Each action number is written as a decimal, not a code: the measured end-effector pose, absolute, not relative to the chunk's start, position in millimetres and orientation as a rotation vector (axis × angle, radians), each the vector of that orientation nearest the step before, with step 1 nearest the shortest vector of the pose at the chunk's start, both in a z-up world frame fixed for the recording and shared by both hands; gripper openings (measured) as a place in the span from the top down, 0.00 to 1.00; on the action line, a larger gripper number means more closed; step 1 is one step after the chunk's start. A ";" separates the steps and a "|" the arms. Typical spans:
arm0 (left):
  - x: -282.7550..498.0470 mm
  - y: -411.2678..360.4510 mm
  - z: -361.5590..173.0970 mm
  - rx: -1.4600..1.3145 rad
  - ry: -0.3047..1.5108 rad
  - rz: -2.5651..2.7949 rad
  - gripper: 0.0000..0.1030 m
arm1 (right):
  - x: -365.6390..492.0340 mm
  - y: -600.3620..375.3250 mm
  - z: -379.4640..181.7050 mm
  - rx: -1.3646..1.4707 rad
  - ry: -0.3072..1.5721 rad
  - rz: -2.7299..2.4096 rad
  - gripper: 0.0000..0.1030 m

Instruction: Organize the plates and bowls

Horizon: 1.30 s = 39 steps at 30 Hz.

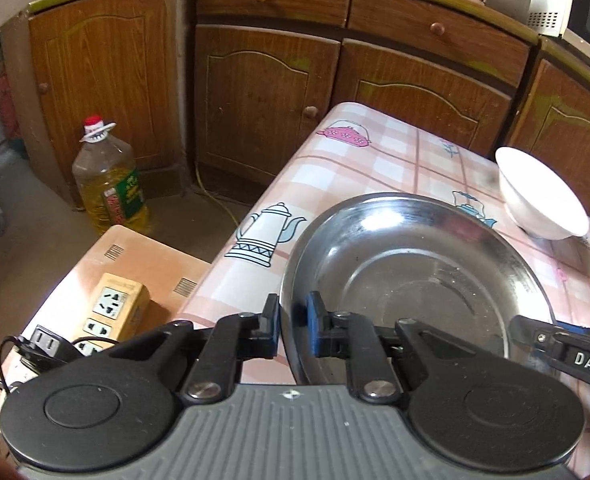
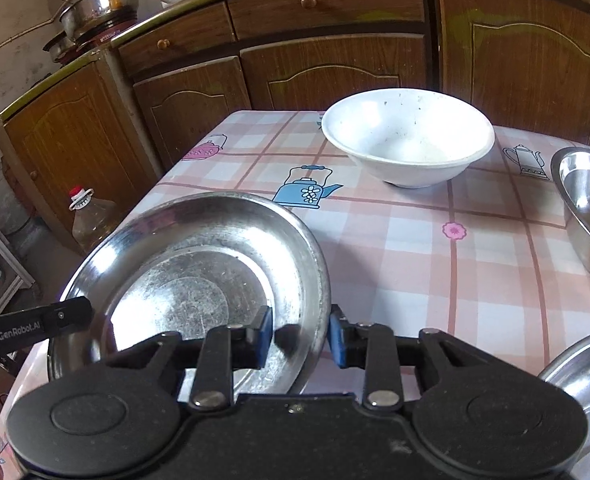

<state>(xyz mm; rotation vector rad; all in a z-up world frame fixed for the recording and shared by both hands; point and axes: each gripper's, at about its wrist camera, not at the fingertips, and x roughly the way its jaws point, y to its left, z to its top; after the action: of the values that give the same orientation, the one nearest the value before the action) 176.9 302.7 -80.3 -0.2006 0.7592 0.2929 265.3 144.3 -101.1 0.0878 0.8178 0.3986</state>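
1. Left wrist view: your left gripper (image 1: 293, 322) is clamped narrow on the near-left rim of the steel plate (image 1: 415, 276), one pad outside the rim, one inside. The plate sits at the near-left corner of the table (image 1: 375, 152), its left edge close to the table's edge. A thin-rim pinch could slip if you tilt; the plate would likely skid off toward the power strip (image 1: 111, 312) below.
2. Same view: the right gripper's finger crosses the plate's near-right side. The white bowl (image 1: 543, 196) stands apart, behind and to the right.
3. Right wrist view: your right gripper (image 2: 301, 334) straddles the plate's right rim (image 2: 319, 280), jaws half-narrowed. I can't tell if both pads bite. A one-sided grip would probably twist the plate when lifted.
4. Same view: two steel bowls, one at the right edge (image 2: 587, 208) and one near-right (image 2: 583, 364). Swinging right risks clipping them. Uneven lift between hands could wrench the plate free.
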 end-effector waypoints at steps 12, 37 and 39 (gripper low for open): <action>159.0 278.7 -57.3 -0.157 0.698 0.258 0.85 | 238.2 116.7 -77.2 0.073 0.737 0.389 0.78; 77.4 186.6 -7.1 -0.059 0.660 0.203 0.84 | 128.9 19.6 -8.7 0.042 0.613 0.338 0.78; 70.9 177.6 -2.7 -0.051 0.659 0.204 0.83 | 121.7 11.7 -4.7 0.047 0.607 0.338 0.78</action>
<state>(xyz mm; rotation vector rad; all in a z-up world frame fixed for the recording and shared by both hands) 70.9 177.6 -2.7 -0.0514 0.6586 0.2040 121.7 11.7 -4.7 0.0474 0.6074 0.3377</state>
